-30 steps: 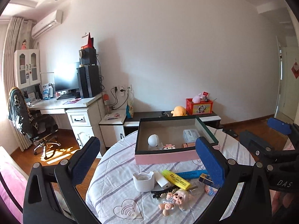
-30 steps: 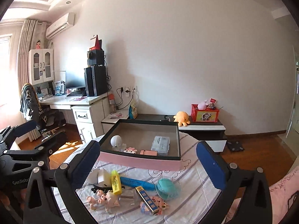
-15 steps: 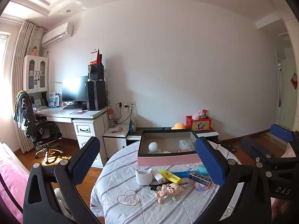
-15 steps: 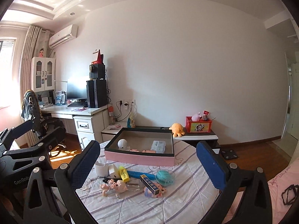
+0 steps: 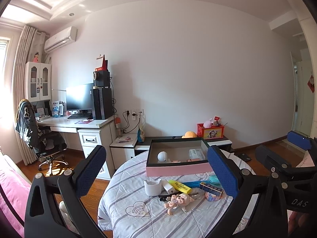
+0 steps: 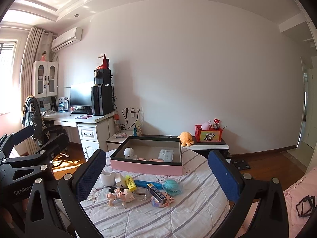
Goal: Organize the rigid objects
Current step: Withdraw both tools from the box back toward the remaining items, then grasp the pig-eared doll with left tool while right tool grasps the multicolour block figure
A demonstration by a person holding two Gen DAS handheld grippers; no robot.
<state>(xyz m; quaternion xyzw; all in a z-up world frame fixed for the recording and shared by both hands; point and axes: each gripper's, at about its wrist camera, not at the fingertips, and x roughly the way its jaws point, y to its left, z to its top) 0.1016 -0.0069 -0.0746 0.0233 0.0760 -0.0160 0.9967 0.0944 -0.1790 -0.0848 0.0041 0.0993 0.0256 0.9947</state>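
Note:
A pink box with a black rim [image 5: 178, 169] [image 6: 146, 167] sits at the far side of the round table and holds a white ball-shaped gadget [image 6: 129, 152] and a clear case [image 6: 166, 155]. In front of it lie a white cup [image 5: 152, 186], a white charger [image 6: 119, 179], a yellow highlighter [image 5: 179, 186], a blue pen [image 6: 146, 183], a pig doll [image 5: 177, 200], a teal round case [image 6: 172, 186] and a dark blue carton [image 6: 157, 193]. My left gripper [image 5: 156, 150] and right gripper [image 6: 156, 153] hover open and empty, well back from the table.
The table wears a striped cloth [image 5: 138, 218]. A desk with a monitor [image 5: 79, 97] and an office chair [image 5: 39, 138] stand at the left. Behind the table a low cabinet [image 6: 208, 144] carries toys. Pink bedding [image 6: 297, 198] lies at the right, and a doorway [image 6: 309, 109] opens beyond it.
Both grippers have drawn back and tilted up, so the table and box look smaller and farther. Both stay open and empty; nothing on the table moved.

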